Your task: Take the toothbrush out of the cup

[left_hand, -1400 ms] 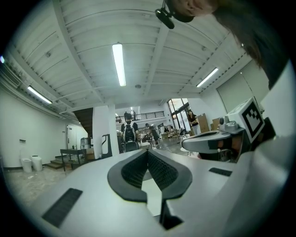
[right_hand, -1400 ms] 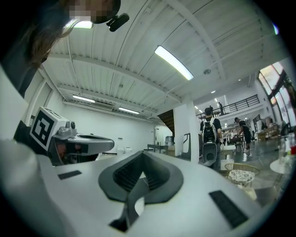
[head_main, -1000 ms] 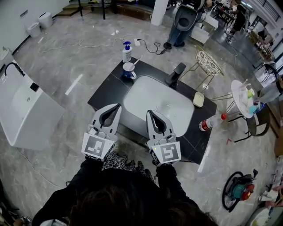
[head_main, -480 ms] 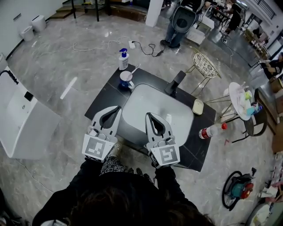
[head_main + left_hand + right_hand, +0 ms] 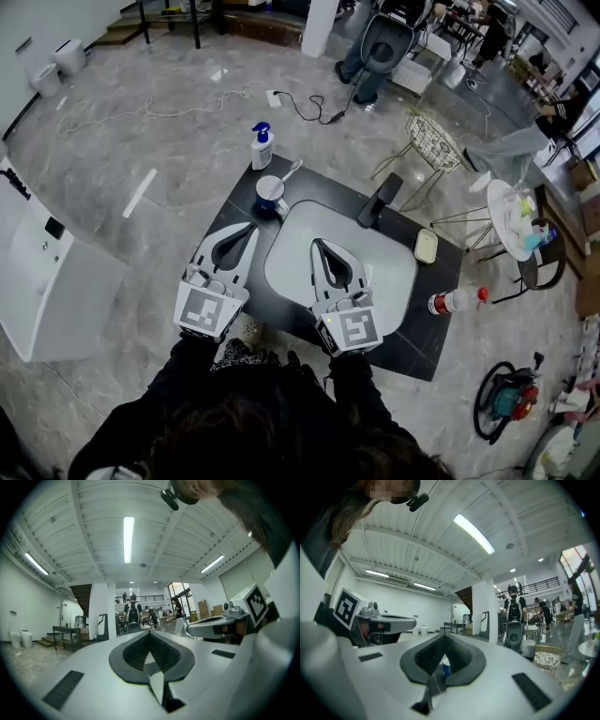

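1. While the toothbrush (image 5: 292, 171) stands in the cup (image 5: 270, 191), only its pale handle shows. It leans out over the rim toward the far right, and the head is down inside, out of sight.
2. The brush is judged light, thin and stiff. Its smooth plastic handle could slip or twist between the pads.
3. The best hold looks to be the free end of the handle above the rim, pinched across its narrow sides. It could then be drawn out along its own lean.
4. The cup, blue with a white inside, seems small and light. It may tip or slide if the brush drags on the rim, so the spare gripper could steady it.
5. The cup sits at the far left corner of the black counter (image 5: 412, 323), just beside the white basin (image 5: 375, 272). A soap bottle (image 5: 262, 147) stands just behind it.
6. The left gripper (image 5: 249, 225) has its jaws pressed together with nothing between them. It hangs over the counter's left side, short of the cup and not touching it.
7. The right gripper (image 5: 317, 243) also has its jaws together and carries nothing. It is over the near part of the basin.
8. Whichever gripper goes for the handle would have to part its jaws first. A narrow gap should do for so slim a thing.
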Demonstrator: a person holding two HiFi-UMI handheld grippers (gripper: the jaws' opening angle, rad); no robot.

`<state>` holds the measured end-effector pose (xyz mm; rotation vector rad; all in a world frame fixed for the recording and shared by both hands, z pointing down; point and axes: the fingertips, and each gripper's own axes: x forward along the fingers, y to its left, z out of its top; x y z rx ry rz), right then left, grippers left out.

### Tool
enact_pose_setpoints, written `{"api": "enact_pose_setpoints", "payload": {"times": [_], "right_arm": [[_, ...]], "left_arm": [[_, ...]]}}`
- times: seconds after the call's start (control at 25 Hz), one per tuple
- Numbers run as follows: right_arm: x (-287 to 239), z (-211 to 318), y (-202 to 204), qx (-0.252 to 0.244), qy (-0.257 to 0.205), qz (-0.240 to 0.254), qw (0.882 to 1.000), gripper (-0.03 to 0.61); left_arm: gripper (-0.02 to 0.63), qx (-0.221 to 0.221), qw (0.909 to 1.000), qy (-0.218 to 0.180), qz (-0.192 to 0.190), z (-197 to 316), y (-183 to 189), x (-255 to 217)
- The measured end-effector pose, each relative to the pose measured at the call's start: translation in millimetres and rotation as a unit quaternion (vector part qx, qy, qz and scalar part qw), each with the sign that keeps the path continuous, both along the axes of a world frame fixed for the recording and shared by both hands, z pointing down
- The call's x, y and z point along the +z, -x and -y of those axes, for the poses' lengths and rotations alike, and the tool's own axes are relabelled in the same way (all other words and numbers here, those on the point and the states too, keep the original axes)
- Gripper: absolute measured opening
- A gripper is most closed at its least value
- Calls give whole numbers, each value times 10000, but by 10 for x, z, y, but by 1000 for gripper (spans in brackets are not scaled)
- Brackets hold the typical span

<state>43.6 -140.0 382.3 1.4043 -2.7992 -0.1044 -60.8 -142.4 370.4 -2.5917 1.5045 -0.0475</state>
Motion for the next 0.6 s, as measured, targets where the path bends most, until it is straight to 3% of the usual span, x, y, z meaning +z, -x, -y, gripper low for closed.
{"api": "enact_pose_setpoints", "payload": {"times": [0.32, 0.6], "right_arm": [[47, 370, 105, 132, 3, -58, 9999, 3], [113, 573, 111, 348, 88, -140, 9993, 3]], "left_arm": [[8, 288, 9989, 258, 253, 468, 52, 135], [8, 604, 9969, 431, 242, 776, 30, 234]]}}
